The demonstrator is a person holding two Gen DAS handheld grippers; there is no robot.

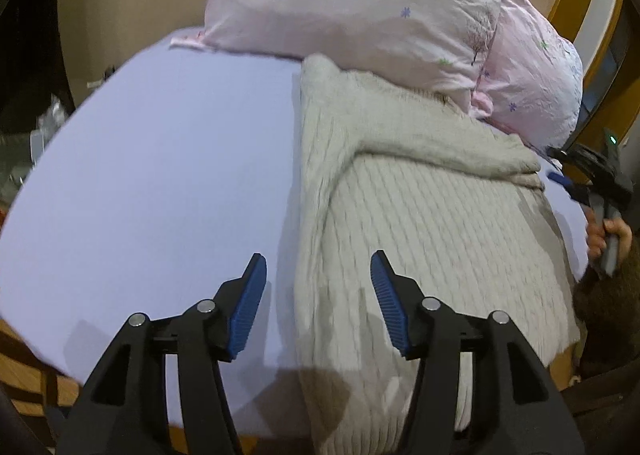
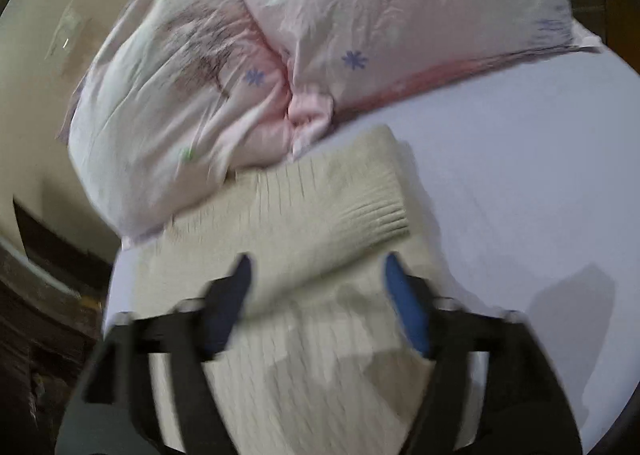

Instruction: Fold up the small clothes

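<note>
The left gripper (image 1: 318,269) hangs with its blue pads spread apart, holding nothing, low in its frame above the left edge of the cream knit sweater (image 1: 420,223). The right gripper (image 2: 316,275) is likewise spread wide over the sweater's folded sleeve (image 2: 320,207). The sweater lies on a lavender sheet (image 1: 160,175), its top touching pink pillows (image 1: 352,3) in the upper frame.

Sweater (image 1: 420,215) on bed (image 1: 160,175), right half; pillows (image 1: 352,7) behind, touching it.

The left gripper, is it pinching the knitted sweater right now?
No, the left gripper hangs open above the sweater, its two blue fingers spread wide with nothing between them.
</note>
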